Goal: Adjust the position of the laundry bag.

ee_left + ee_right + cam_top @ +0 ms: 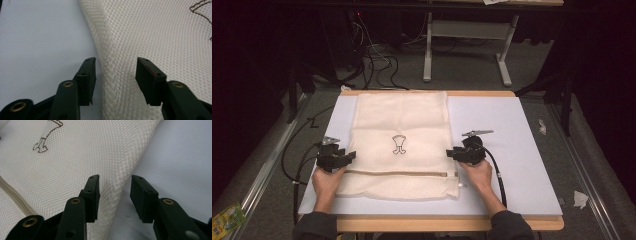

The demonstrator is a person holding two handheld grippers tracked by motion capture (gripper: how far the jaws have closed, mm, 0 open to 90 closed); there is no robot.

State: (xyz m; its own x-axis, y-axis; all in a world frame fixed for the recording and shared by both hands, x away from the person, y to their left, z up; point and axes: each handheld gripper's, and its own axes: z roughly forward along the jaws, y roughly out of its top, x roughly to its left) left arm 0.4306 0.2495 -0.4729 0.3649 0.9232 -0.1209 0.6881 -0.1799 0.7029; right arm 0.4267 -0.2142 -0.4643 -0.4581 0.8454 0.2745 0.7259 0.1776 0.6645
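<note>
- Mesh bag (402, 145) lay flat mid-table (522, 150), stretching from far edge toward near edge, zipper (397, 173) nearest the person.
- Left tool (343, 159) straddled its left edge, jaws apart.
- Right tool (454, 153) straddled its right edge, jaws apart.

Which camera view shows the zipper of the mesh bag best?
The high view: the zipper shows along its full length across the mesh bag. In the right gripper view, a short stretch crosses the lower left corner. The left gripper view shows mesh.

Wooden table (422, 223) w/ white board (512, 150) on top; cream mesh bag (402, 120) lies flat on board.
</note>
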